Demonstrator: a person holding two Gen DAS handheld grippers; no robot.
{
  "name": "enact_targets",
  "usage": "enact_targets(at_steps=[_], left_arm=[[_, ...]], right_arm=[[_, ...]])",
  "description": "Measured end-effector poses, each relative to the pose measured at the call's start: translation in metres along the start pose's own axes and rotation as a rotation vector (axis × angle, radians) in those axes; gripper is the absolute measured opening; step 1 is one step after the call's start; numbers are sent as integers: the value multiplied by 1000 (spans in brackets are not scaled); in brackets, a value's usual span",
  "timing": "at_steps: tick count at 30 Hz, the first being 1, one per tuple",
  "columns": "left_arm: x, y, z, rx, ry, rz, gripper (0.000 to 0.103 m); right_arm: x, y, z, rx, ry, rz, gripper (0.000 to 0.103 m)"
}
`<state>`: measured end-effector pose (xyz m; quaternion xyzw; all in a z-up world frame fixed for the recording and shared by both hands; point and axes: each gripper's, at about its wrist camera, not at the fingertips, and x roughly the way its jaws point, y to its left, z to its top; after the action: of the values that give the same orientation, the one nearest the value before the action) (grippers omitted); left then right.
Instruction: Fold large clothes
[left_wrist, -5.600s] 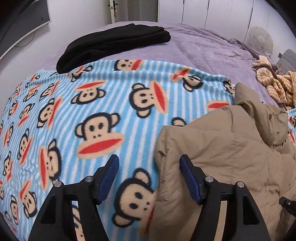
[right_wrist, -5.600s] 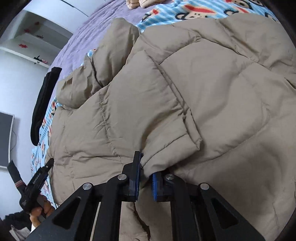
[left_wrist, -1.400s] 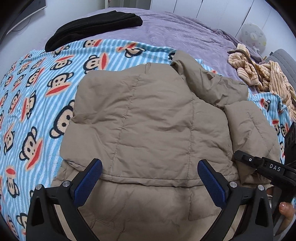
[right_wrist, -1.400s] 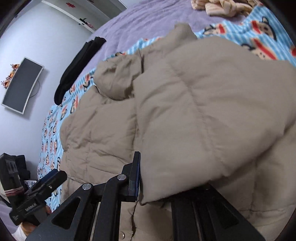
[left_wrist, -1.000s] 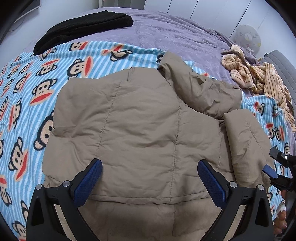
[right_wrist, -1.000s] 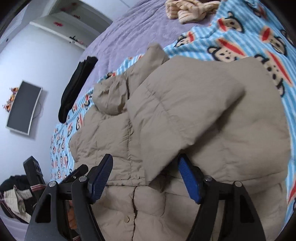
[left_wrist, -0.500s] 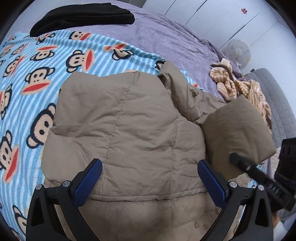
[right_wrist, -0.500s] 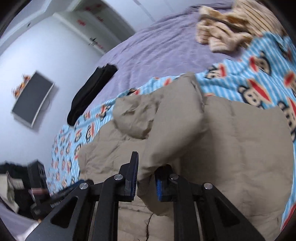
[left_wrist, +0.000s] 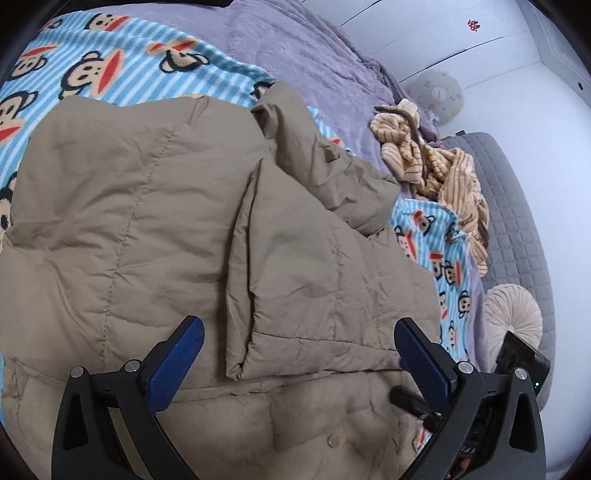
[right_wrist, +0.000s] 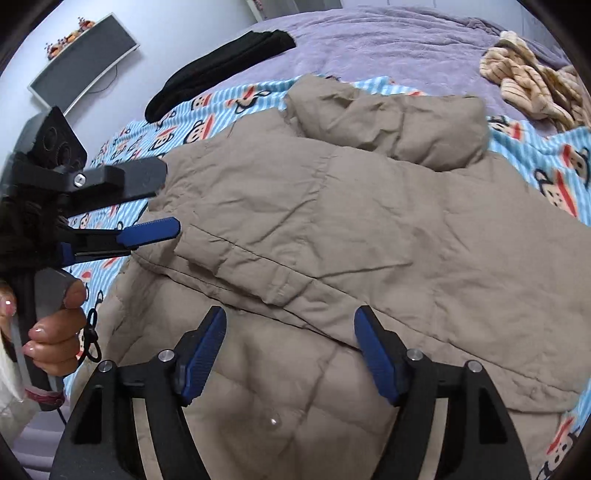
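In the left wrist view, we held the left gripper (left_wrist: 299, 354) with its two blue ribbed pads spread wide and nothing between them. One tan puffer jacket (left_wrist: 129, 206), quilted in stitched panels and softly creased, filled the centre and left of the frame. A sleeve (left_wrist: 317, 280) lay folded across its body toward lower centre, and the crumpled hood (left_wrist: 325, 162) sat above it. A single snap button (left_wrist: 334, 440) showed low in the frame. Under the jacket lay one fleecy blue-striped monkey blanket (left_wrist: 110, 48), over a purple bedspread (left_wrist: 306, 55) at upper centre. One rumpled striped beige garment (left_wrist: 439, 173) lay at right, and a round pleated cushion (left_wrist: 511, 314) at lower right.

In the right wrist view, our right gripper (right_wrist: 290, 350) was likewise wide open and empty, hovering over the jacket (right_wrist: 369, 229), which lay across the middle of the frame on the blanket (right_wrist: 546, 166). The left gripper (right_wrist: 162, 199) reached in from the left edge, its fingers apart at the jacket's edge, held by our left hand (right_wrist: 55, 332). One folded black garment (right_wrist: 221, 62) rested at upper centre on the bedspread (right_wrist: 388, 40), the striped garment (right_wrist: 535, 85) lay at upper right, and one curved monitor (right_wrist: 85, 55) hung at upper left.
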<state>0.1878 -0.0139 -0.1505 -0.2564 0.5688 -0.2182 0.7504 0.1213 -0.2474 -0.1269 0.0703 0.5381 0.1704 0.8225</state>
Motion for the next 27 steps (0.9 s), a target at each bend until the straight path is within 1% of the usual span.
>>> enact_targets(at_steps=[2, 3, 4, 5, 6, 7, 8, 9, 10, 12, 14, 15, 17, 18, 20, 21, 24, 25, 26, 27], left_arm=[[9, 3, 1, -6, 13, 20, 103], [14, 3, 2, -5, 19, 29, 102], [18, 2, 4, -1, 26, 43, 101], [22, 1, 6, 2, 31, 58, 98], [27, -1, 8, 5, 33, 69, 85], [32, -4, 10, 7, 40, 78, 65], [37, -6, 12, 7, 49, 84, 51], [42, -9, 13, 4, 63, 88, 19], [44, -11, 13, -6, 70, 75, 13], [37, -21, 11, 18, 34, 75, 13], [27, -28, 6, 62, 4, 99, 13], [25, -28, 3, 72, 2, 115, 13], [30, -21, 0, 65, 23, 143, 13], [35, -17, -2, 60, 34, 163, 13], [41, -11, -4, 79, 27, 195, 13], [43, -10, -5, 90, 26, 212, 13], [40, -13, -4, 105, 10, 257, 14], [36, -14, -4, 116, -1, 290, 21], [32, -16, -4, 128, -18, 328, 25], [25, -18, -4, 144, -37, 368, 35]], right_arm=[[-18, -31, -16, 70, -15, -41, 74], [-25, -48, -25, 110, -15, -56, 60], [-31, -68, -38, 155, -1, -80, 35], [-33, -83, -49, 190, 16, -112, 28], [-34, -95, -59, 218, 28, -143, 27], [-37, -108, -70, 245, 31, -165, 24], [-38, -121, -78, 273, 31, -170, 21], [-39, -130, -82, 295, 28, -175, 18], [-38, -138, -83, 310, 20, -184, 17], [-36, -148, -77, 308, -2, -215, 13], [-39, -151, -66, 288, -35, -260, 13], [-45, -154, -63, 274, -58, -289, 13], [-54, -158, -57, 252, -106, -347, 13], [-55, -163, -55, 255, -114, -365, 13], [-46, -179, -55, 284, -91, -351, 11], [-37, -185, -57, 297, -68, -350, 8], [-20, -187, -59, 288, -46, -363, 7], [-20, -186, -59, 288, -50, -371, 7], [-21, -184, -59, 290, -54, -373, 7], [-21, -184, -58, 295, -53, -368, 7]])
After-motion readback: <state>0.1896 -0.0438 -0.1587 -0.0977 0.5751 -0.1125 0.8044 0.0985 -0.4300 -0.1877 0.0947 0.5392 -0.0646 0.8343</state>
